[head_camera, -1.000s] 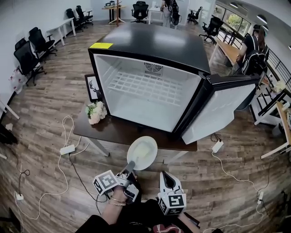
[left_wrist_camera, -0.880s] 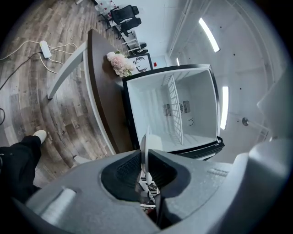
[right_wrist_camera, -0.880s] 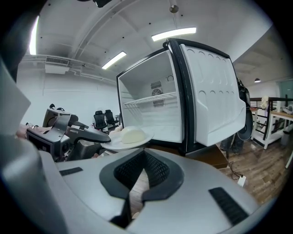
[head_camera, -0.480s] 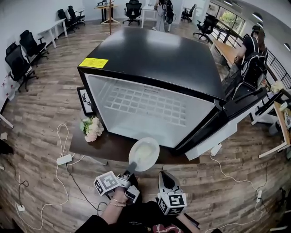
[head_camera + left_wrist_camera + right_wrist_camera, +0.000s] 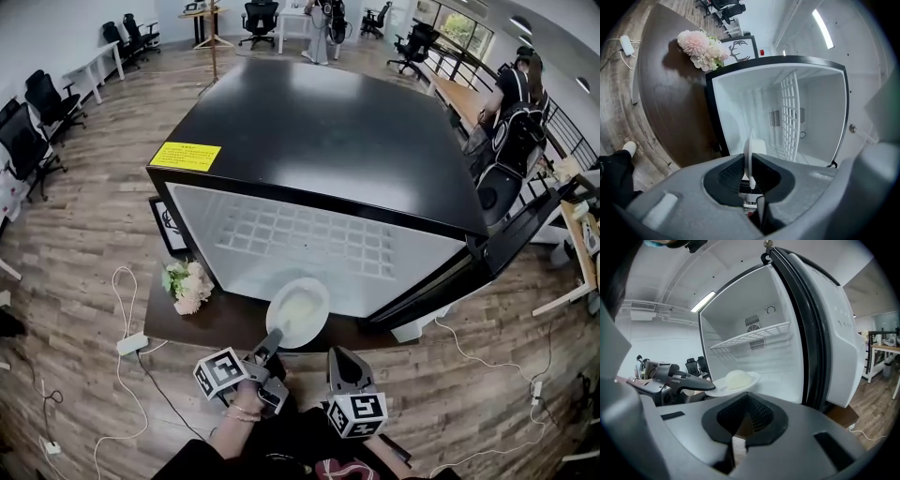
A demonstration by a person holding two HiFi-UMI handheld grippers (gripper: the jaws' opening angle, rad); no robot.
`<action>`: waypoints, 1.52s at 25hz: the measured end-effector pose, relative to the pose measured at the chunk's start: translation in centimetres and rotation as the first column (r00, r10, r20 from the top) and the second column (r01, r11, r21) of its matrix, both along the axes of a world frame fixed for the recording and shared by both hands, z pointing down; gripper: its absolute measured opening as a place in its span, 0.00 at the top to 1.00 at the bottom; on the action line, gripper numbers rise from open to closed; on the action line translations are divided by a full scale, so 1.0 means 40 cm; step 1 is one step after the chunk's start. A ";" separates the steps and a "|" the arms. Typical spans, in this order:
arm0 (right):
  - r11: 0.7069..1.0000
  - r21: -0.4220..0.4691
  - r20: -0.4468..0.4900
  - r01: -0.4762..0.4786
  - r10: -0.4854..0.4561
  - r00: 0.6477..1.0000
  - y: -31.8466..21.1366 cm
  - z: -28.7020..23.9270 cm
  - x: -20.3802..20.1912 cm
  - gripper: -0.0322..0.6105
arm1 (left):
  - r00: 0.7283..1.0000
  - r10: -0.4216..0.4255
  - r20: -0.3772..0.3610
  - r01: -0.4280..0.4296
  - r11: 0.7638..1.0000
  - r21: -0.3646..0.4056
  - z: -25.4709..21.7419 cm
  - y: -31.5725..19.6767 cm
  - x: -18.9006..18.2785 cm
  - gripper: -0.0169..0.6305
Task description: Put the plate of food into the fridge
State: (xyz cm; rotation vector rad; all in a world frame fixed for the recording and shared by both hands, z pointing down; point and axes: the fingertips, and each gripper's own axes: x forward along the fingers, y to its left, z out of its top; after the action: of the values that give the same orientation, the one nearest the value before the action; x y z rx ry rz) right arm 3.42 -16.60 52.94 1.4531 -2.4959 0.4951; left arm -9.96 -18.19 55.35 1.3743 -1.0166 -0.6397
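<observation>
A white plate [image 5: 298, 312] with a pale mound of food [image 5: 738, 378] hangs level above the front edge of the dark table [image 5: 208, 323], just before the open black fridge [image 5: 319, 141]. My left gripper [image 5: 267, 347] is shut on the plate's near rim; the plate shows edge-on between its jaws [image 5: 749, 161]. The fridge's white inside [image 5: 787, 117] with its wire shelf [image 5: 750, 339] lies straight ahead. My right gripper [image 5: 339, 356] hangs to the right of the plate, shut and holding nothing [image 5: 745, 397].
The fridge door [image 5: 525, 234] stands open to the right. Pink flowers [image 5: 186, 284] and a framed picture [image 5: 167, 225] sit on the table left of the fridge. Power strips [image 5: 131, 343] and cables lie on the wood floor. Office chairs and people are further back.
Both grippers and the plate have moved forward toward the fridge opening. The plate now hangs over the table's front edge, and the fridge fills more of the head view.
</observation>
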 end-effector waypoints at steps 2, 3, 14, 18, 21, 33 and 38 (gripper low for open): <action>1.000 -0.002 0.006 -0.010 0.010 1.000 -0.017 -0.001 -0.011 0.94 | 1.000 0.010 0.000 -0.010 1.000 0.000 -0.002 -0.019 -0.008 0.91; 1.000 -0.005 0.010 -0.016 0.016 1.000 -0.024 -0.001 -0.014 0.94 | 1.000 0.018 0.001 -0.018 1.000 0.001 -0.005 -0.027 -0.010 0.91; 0.999 -0.010 0.030 -0.051 0.051 0.998 -0.072 -0.002 -0.032 0.94 | 0.998 0.062 0.008 -0.062 0.998 -0.001 -0.007 -0.101 -0.015 0.91; 0.999 -0.005 0.027 -0.049 0.050 0.998 -0.096 -0.003 -0.024 0.94 | 0.998 0.063 0.001 -0.063 0.998 -0.004 0.001 -0.120 -0.006 0.91; 0.999 0.008 0.021 -0.032 0.031 0.999 -0.120 -0.015 -0.023 0.94 | 0.999 0.050 -0.002 -0.050 0.999 -0.009 0.003 -0.137 -0.004 0.91; 0.999 0.019 -0.004 0.039 -0.039 0.999 -0.185 -0.042 0.002 0.94 | 1.000 0.005 0.000 -0.005 1.000 -0.011 0.004 -0.197 0.025 0.90; 0.998 0.021 -0.009 0.056 -0.055 0.998 -0.194 -0.043 0.008 0.94 | 1.000 0.009 0.010 -0.009 1.000 -0.020 0.016 -0.215 0.050 0.90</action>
State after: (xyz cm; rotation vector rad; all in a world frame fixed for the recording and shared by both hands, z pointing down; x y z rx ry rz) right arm 3.73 -24.36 51.21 1.3862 -2.5345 0.4528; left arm -7.95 -26.78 56.00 1.3651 -1.0216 -0.6149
